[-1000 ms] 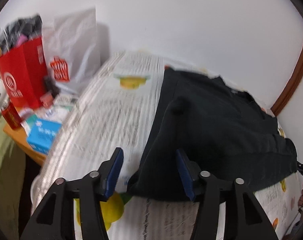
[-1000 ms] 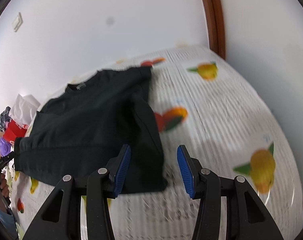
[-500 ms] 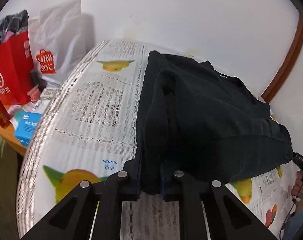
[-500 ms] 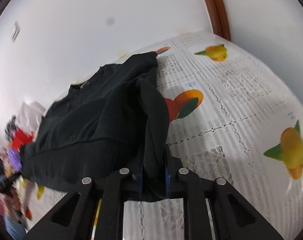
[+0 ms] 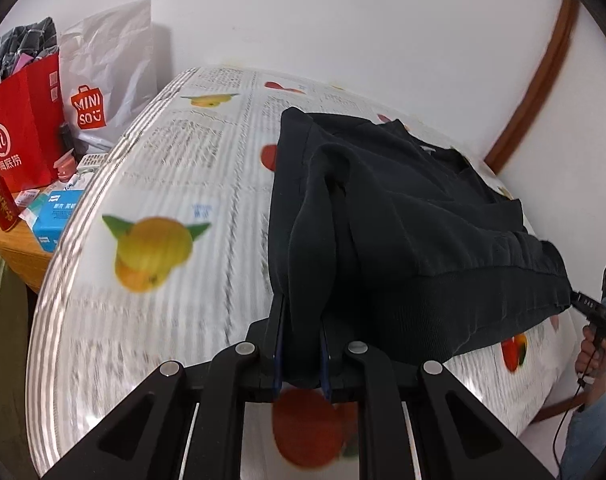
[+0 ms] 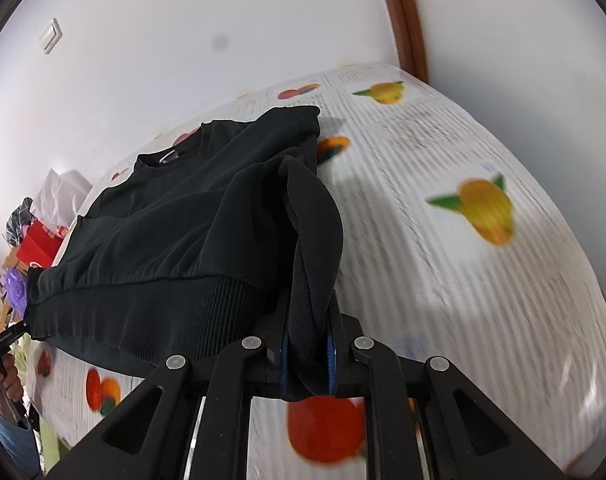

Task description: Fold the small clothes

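Only the left wrist view shows the clutter off the left edge of the fruit-printed white tablecloth (image 5: 175, 168): one red paper carrier bag (image 5: 21, 128), one white plastic shopping bag with a red logo (image 5: 103, 72), one red drink can (image 5: 1, 206) and one blue carton (image 5: 53, 220); only the right wrist view shows the white wall switch (image 6: 50, 41) above the cloth. One black long-sleeved sweatshirt (image 5: 403, 216) lies on the tablecloth, its neckline toward the wall and its ribbed hem raised off the cloth at the near side. Two grippers hold it: the left gripper (image 5: 301, 354) is clamped on bunched fabric at the hem's left corner, and the right gripper (image 6: 307, 360) is clamped on the right corner, blue pads pressing the fabric in both. Each view catches the other gripper's tip at the far hem corner, with a hand (image 5: 593, 354) below it. Compared with a second earlier, when both sets of jaws stood apart over the flat hem, they have closed on the fabric, and the hem is lifted and drawn toward the wall.
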Motion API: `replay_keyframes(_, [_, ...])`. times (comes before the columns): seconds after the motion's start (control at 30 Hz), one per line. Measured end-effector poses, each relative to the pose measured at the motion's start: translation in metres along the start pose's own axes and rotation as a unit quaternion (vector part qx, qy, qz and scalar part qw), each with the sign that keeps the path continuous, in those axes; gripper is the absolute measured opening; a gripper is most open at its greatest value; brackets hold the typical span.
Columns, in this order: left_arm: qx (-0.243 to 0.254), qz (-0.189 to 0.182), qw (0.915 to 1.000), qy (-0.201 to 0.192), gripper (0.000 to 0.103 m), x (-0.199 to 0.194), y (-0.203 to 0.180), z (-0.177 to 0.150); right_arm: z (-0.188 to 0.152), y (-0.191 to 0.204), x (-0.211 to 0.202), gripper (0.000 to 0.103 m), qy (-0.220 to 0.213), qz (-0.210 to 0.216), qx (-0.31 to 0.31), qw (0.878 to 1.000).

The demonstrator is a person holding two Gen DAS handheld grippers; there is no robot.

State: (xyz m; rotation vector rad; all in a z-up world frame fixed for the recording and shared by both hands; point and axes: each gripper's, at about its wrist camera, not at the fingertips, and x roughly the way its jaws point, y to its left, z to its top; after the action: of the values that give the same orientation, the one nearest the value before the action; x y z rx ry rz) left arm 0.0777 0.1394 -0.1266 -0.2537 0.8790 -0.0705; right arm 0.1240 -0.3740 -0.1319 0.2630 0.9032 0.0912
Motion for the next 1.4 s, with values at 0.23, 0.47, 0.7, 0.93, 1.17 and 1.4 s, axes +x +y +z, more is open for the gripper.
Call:
replay_keyframes(0.23, [0.018,0.035,0.9987,-0.033,0.019,-0.028,-0.007,-0.004,-0.012,0.017,-0.047,0.03,-0.039,-0.06,-0.027,0.997])
replay_keyframes(0.47, [0.016,-0.031,0.9974,-0.063,0.046,-0.052,-0.023,-0.003,-0.019,0.044,-0.052,0.043,-0.048,-0.03,-0.05,0.997])
replay_keyframes(0.7, [0.018,-0.035,0.9992,-0.01,0.046,-0.02,-0.038,-0.01,-0.021,0.05,-0.014,0.043,-0.02,-0.028,-0.032,0.999])
replay_keyframes(0.93, [-0.001,-0.046,0.9988,0.016,0.034,0.006,-0.042,-0.013,-0.016,0.053,-0.005,0.03,-0.036,-0.023,-0.022,0.999])
replay_keyframes(1.17, [-0.02,-0.082,0.9963,-0.013,0.008,-0.021,-0.036,0.009,0.002,0.059,-0.042,0.007,-0.094,0.02,-0.025,0.995])
replay_keyframes(1.4, [-0.04,-0.106,0.9929,-0.036,0.008,-0.024,-0.038,0.04,0.042,0.061,-0.046,0.007,-0.123,0.052,0.003,0.991])
